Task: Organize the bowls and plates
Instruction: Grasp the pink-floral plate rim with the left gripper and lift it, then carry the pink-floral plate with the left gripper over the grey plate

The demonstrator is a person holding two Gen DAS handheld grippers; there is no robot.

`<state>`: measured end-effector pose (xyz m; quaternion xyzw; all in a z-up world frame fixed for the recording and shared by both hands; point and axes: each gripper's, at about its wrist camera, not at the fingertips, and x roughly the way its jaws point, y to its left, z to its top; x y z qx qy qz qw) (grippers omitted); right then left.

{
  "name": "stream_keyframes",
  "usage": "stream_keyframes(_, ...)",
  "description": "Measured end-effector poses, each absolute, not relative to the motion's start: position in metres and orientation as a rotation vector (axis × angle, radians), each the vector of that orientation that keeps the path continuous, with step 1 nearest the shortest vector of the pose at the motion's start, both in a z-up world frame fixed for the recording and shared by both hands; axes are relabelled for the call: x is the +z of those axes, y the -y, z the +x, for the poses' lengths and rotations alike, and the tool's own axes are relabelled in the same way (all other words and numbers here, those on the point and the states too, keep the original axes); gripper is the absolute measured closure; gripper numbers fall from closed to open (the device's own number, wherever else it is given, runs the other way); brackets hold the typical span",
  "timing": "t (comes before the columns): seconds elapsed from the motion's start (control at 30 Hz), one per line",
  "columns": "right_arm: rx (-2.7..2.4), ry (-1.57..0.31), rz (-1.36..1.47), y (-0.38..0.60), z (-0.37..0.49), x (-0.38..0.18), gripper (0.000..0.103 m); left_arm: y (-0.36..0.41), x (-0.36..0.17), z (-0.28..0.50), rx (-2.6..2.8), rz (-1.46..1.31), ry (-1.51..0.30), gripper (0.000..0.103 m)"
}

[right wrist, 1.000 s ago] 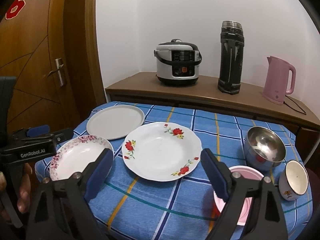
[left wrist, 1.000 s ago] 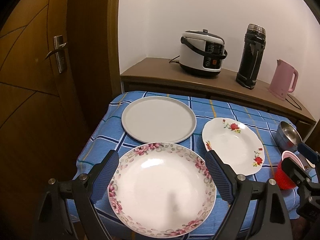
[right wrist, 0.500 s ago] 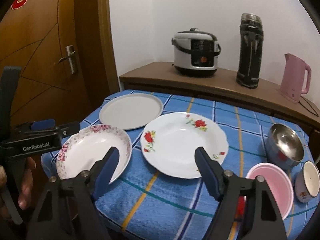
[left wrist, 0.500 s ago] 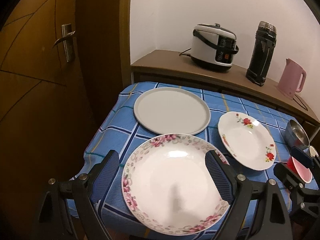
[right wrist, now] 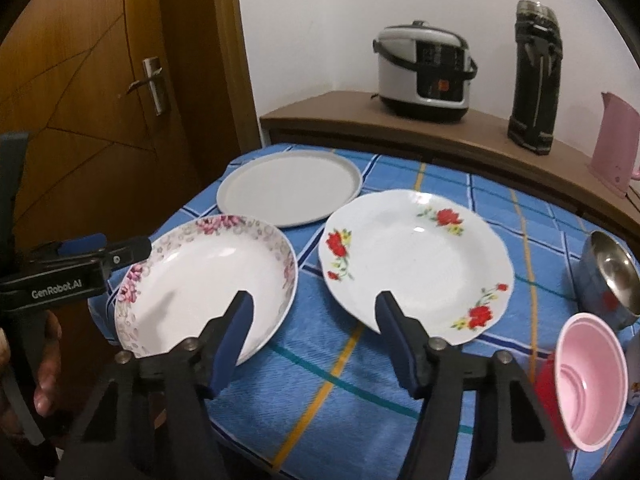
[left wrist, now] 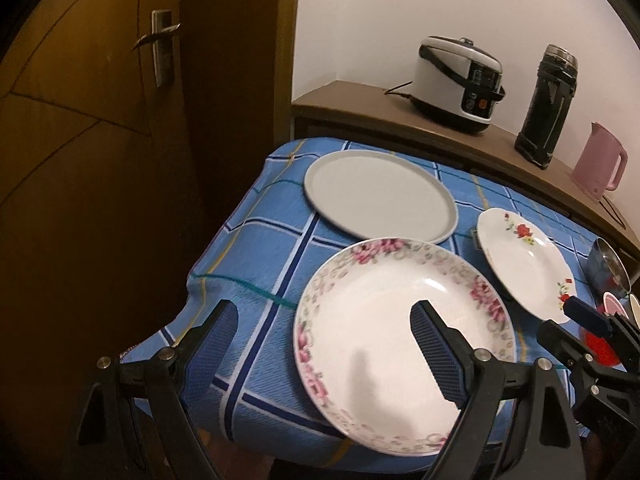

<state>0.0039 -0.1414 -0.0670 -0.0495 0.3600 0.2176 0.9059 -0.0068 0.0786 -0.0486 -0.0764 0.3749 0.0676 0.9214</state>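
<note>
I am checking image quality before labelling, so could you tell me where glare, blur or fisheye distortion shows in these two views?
Left wrist view: the pink-flowered plate carries white glare streaks, the grey plate has a smeared near rim, and the dark door bows with the fisheye. Right wrist view: sharper, with small highlights on the red-flowered plate and steel bowl.

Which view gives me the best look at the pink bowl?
Right wrist: the pink bowl shows its whole rim and inside, at lower right. In the left wrist view only a sliver shows at the right edge, behind the other tool.
</note>
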Motion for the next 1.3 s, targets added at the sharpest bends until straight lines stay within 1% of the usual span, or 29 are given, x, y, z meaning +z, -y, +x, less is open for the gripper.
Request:
stream_keyframes(0.07,0.460,-0.758,-0.109,0.137,0.007,-0.071,0.046,-0.082,-0.051,-0.006,0.139,-0.161,-0.778,0.017)
stream_keyframes(0.13,0.466,-0.772,-0.118,0.132,0.009,-0.076,0.048,-0.084,-0.056,-0.004,0.132,-0.170,-0.789,0.027)
stream_keyframes(0.17,0.468,-0.780,-0.120,0.130,0.011,-0.079,0.050,-0.085,-0.058,-0.003,0.130,-0.174,-0.798,0.029)
stream_keyframes(0.23,0.474,-0.794,-0.123,0.127,0.014,-0.084,0.053,-0.087,-0.063,-0.001,0.124,-0.181,-0.814,0.040)
stream_keyframes(0.3,0.474,-0.806,-0.127,0.126,0.016,-0.088,0.057,-0.088,-0.067,0.000,0.120,-0.184,-0.826,0.046)
stream_keyframes(0.37,0.476,-0.814,-0.128,0.124,0.018,-0.090,0.060,-0.089,-0.070,0.001,0.118,-0.188,-0.833,0.048)
stream_keyframes(0.43,0.481,-0.822,-0.130,0.122,0.020,-0.092,0.062,-0.090,-0.072,0.002,0.114,-0.193,-0.835,0.056)
stream_keyframes(0.53,0.492,-0.840,-0.140,0.118,0.022,-0.096,0.067,-0.090,-0.076,0.004,0.104,-0.199,-0.845,0.062)
stream_keyframes(0.57,0.496,-0.845,-0.142,0.117,0.023,-0.097,0.069,-0.089,-0.078,0.005,0.099,-0.199,-0.851,0.064)
stream_keyframes(0.63,0.497,-0.849,-0.144,0.115,0.025,-0.098,0.070,-0.090,-0.080,0.007,0.093,-0.201,-0.853,0.065)
stream_keyframes(0.7,0.501,-0.847,-0.149,0.114,0.025,-0.098,0.074,-0.088,-0.082,0.007,0.087,-0.199,-0.858,0.071)
stream_keyframes(0.8,0.507,-0.845,-0.162,0.110,0.025,-0.099,0.080,-0.089,-0.085,0.007,0.092,-0.196,-0.855,0.073)
stream_keyframes(0.87,0.509,-0.845,-0.172,0.108,0.025,-0.100,0.082,-0.088,-0.087,0.007,0.094,-0.197,-0.852,0.075)
stream_keyframes(1.3,0.501,-0.844,-0.184,0.106,0.024,-0.100,0.082,-0.084,-0.090,0.008,0.109,-0.186,-0.851,0.076)
